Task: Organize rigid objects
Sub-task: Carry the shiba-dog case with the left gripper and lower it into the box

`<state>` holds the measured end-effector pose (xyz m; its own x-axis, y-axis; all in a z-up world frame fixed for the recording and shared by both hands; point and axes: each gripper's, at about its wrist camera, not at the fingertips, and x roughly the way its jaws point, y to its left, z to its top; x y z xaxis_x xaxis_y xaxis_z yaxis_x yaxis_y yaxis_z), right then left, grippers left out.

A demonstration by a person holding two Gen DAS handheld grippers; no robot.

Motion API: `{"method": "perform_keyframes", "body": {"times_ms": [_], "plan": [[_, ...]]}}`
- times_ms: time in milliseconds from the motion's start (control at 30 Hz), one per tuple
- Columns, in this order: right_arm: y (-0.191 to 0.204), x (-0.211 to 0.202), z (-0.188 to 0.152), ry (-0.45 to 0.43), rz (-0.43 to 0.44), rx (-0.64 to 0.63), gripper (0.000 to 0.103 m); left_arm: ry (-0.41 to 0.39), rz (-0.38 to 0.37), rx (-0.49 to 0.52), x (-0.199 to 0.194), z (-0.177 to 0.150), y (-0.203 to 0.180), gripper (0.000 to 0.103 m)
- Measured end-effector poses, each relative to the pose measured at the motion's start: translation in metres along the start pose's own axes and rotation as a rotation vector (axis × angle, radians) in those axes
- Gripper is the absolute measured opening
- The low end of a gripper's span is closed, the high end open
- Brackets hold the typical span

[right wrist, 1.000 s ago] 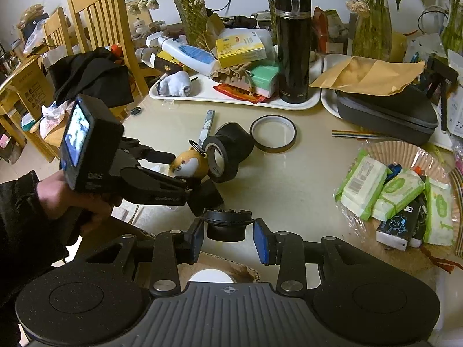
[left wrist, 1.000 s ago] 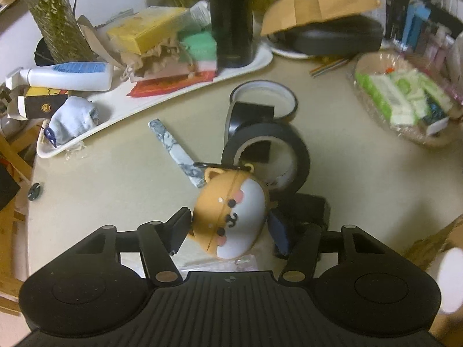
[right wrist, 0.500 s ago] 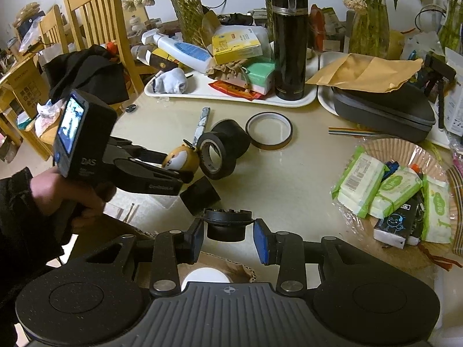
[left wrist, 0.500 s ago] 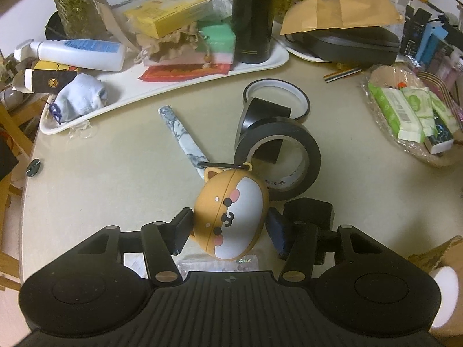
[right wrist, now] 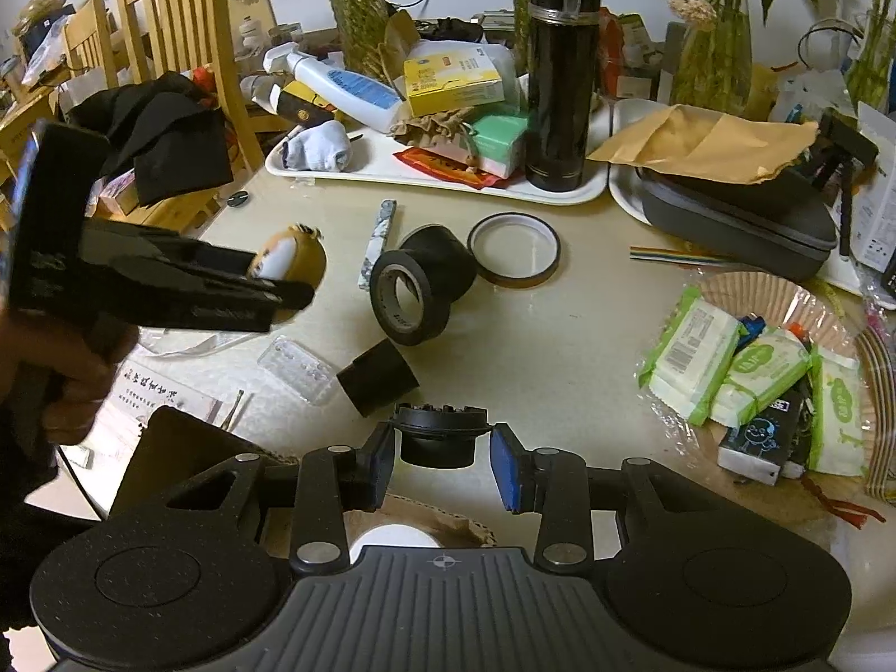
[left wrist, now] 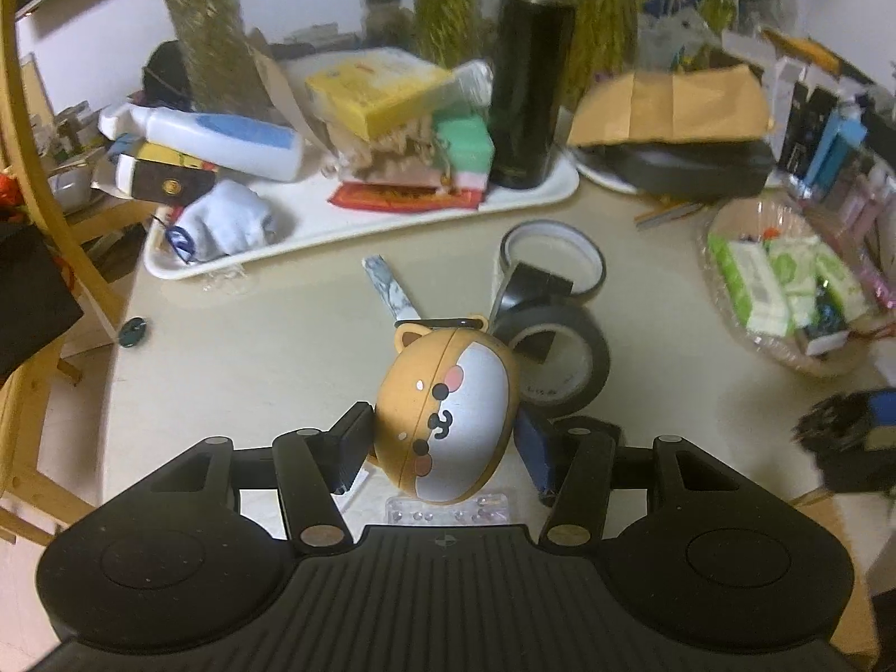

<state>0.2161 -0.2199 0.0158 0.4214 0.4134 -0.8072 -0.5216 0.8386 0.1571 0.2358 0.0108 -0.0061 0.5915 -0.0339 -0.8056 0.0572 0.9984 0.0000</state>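
Note:
My left gripper [left wrist: 442, 439] is shut on an orange and white dog-face case [left wrist: 445, 417] and holds it above the table; it also shows in the right wrist view [right wrist: 288, 257]. My right gripper [right wrist: 442, 462] is shut on a small black round cap-like part [right wrist: 438, 434] near the table's front edge. Black tape rolls [right wrist: 411, 297] lie mid-table beside a thin tape ring [right wrist: 512, 249], a marbled strip [right wrist: 376, 241] and a black cylinder [right wrist: 378, 376].
A white tray [right wrist: 392, 171] at the back holds a black flask [right wrist: 554, 75], bottle, boxes and a sock. A grey case [right wrist: 733, 218] under brown paper sits back right. A basket of wipe packs [right wrist: 756, 364] is right. A clear plastic piece [right wrist: 299, 369] lies front left. Wooden chairs stand left.
My left gripper has lifted the dog-face case up and back, away from the tape rolls. My right gripper has stayed shut on the black cap-like part.

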Motion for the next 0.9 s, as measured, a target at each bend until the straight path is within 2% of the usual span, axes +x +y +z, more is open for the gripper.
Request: {"method": "perform_keyframes", "body": {"times_ms": [200,433,600,900], "plan": [[0.004,0.002,-0.001,0.006,-0.007,-0.013,0.040,0.004,0.000,-0.048,-0.024,-0.002,0.003,0.054],[0.006,0.004,-0.003,0.012,-0.017,-0.013,0.040,-0.015,-0.010,-0.036,-0.051,-0.016,-0.006,0.054],[0.011,0.001,-0.004,0.007,-0.010,-0.022,0.040,0.014,0.006,-0.035,-0.062,-0.028,-0.010,0.054],[0.017,-0.005,-0.005,-0.002,-0.008,-0.033,0.040,0.048,-0.056,-0.050,-0.080,-0.051,-0.012,0.054]]}}
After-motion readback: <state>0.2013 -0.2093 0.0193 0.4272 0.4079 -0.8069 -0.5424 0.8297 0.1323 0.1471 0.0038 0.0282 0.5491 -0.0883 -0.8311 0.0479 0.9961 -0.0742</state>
